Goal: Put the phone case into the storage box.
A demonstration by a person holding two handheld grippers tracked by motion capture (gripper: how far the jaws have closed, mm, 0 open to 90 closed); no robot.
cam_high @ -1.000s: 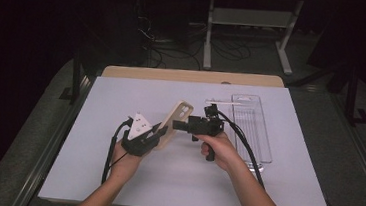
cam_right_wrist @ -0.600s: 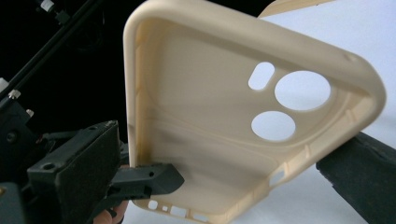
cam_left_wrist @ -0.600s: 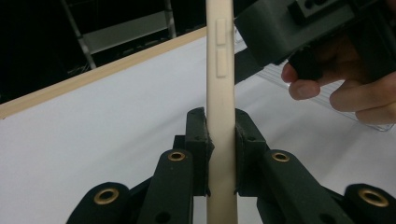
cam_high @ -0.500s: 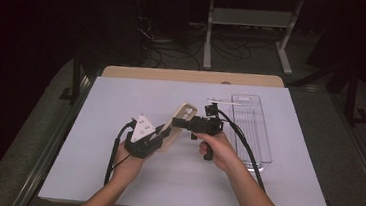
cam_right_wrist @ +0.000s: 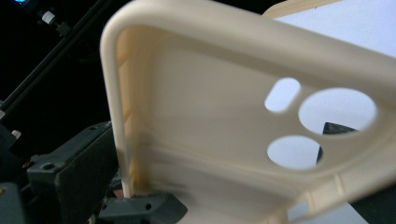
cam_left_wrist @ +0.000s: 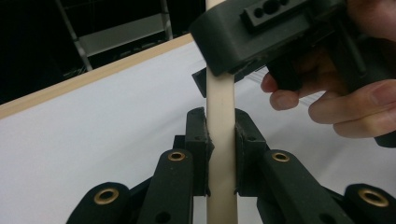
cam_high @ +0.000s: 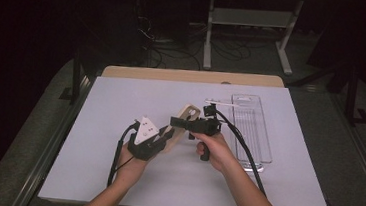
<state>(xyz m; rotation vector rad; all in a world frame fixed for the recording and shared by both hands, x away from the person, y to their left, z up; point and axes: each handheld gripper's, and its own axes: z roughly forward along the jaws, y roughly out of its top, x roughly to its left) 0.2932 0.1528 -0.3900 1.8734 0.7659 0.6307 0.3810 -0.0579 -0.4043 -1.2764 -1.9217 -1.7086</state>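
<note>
Lying beside the hands, clear tray (cam_high: 260, 140) holds nothing discernible.

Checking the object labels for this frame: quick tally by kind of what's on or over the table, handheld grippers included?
Cream phone case: 1
Clear plastic tray: 1
Handheld grippers: 2, the left gripper shut on the phone case, the right gripper at the case's upper end, grip unclear
Total: 4
</note>
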